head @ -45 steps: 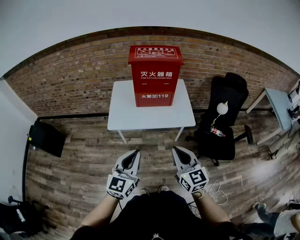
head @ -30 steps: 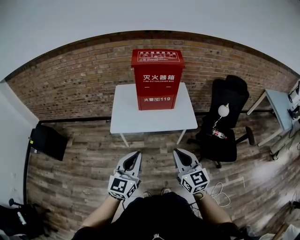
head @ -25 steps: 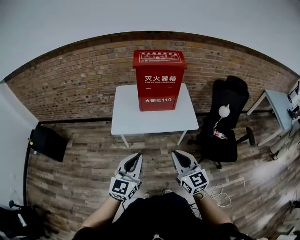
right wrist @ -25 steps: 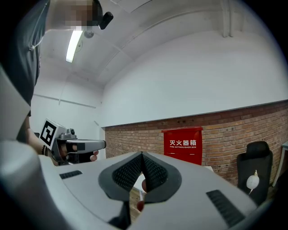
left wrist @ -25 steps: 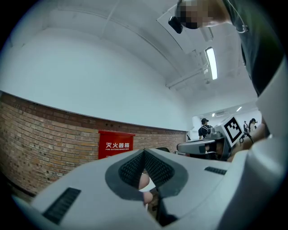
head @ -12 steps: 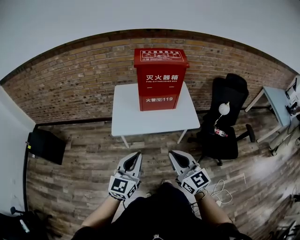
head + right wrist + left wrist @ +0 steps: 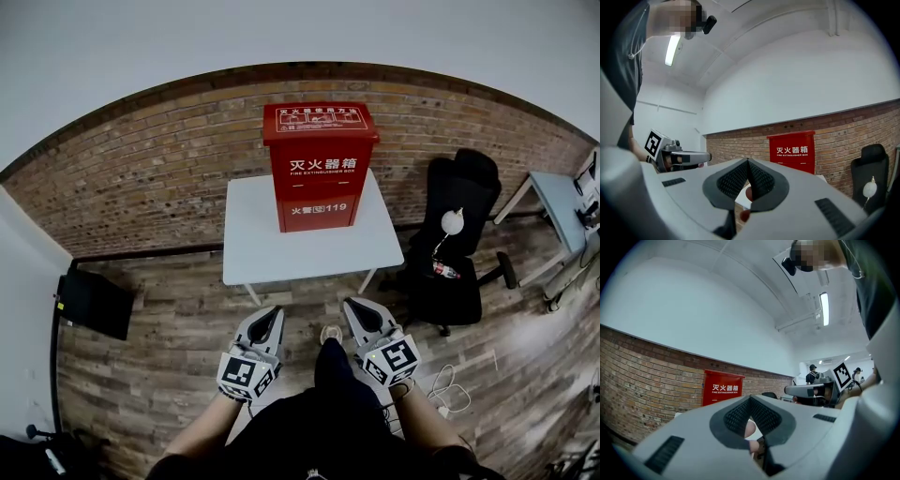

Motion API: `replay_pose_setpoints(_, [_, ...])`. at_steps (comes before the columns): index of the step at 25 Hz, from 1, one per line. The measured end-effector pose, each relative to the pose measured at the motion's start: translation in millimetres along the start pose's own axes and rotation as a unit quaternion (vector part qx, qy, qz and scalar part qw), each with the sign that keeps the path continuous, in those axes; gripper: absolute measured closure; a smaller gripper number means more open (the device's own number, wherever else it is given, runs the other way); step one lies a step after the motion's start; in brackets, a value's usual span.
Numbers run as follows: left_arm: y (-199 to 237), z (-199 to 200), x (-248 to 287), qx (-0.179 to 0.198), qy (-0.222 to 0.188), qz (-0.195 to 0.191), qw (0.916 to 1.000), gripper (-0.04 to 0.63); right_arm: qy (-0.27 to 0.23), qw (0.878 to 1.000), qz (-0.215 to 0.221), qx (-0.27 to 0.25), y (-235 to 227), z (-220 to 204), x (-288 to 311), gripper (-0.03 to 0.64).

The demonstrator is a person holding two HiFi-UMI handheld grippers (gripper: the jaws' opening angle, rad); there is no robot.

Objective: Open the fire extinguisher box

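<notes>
White table (image 7: 253,253) stands against the brick wall (image 7: 141,178) on a wood-plank floor (image 7: 159,328); black office chair (image 7: 459,244) near the table's right end, carrying a white round object (image 7: 454,223) and a red-labelled bottle (image 7: 445,271); black flat panel (image 7: 92,304) at left by the wall; grey desk (image 7: 553,202) at far right; white cable (image 7: 441,380) on the floor.

The grey two-jaw left gripper (image 7: 272,313) and the grey two-jaw right gripper (image 7: 352,306) point level, side by side, jaws pressed together, forearms bare.
</notes>
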State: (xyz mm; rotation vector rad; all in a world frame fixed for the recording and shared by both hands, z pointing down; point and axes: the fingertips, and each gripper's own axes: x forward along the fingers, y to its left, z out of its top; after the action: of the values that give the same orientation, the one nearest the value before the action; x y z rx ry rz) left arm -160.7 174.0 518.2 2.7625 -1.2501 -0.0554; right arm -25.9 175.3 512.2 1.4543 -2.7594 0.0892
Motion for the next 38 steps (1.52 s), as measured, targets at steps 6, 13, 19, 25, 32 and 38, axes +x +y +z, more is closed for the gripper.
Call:
replay_pose_setpoints(6, [24.0, 3.4, 41.7, -0.001, -0.002, 0.013, 0.9999, 0.546, -0.005, 1.000, -0.017, 0.005, -49.1, 5.8, 33.8, 0.598])
replay_pose_setpoints(13, [56.1, 8.1, 108.1, -0.011, -0.005, 0.023, 0.9997, 0.546, 0.005, 0.999, -0.036, 0.015, -126.8, 5.8, 80.2, 0.598])
replay_pose_setpoints(19, [81.1, 17.1, 177.3, -0.012, 0.001, 0.036, 0.9993, 0.546, 0.011, 1.000, -0.018, 0.012, -183.1, 14.5, 124.6, 0.598])
replay_pose_setpoints(25, [109.5, 27.9, 240.8, -0.013, 0.003, 0.056, 0.9983, 0.546, 0.015, 1.000, -0.001, -0.005, -240.8, 28.5, 170.5, 0.598])
replay_pose_setpoints(32, [135.6, 32.3, 304.5, -0.015, 0.009, 0.075, 0.9970, 0.546, 0.024, 0.999, 0.027, 0.001, -293.3, 31.9, 214.8, 0.598])
replay_pose_setpoints(38, [141.5, 47.7, 340.6, -0.025, -0.021, 0.062, 0.9975, 0.546, 0.044, 0.997, 0.058, 0.005, -318.0, 32.7, 244.5, 0.598])
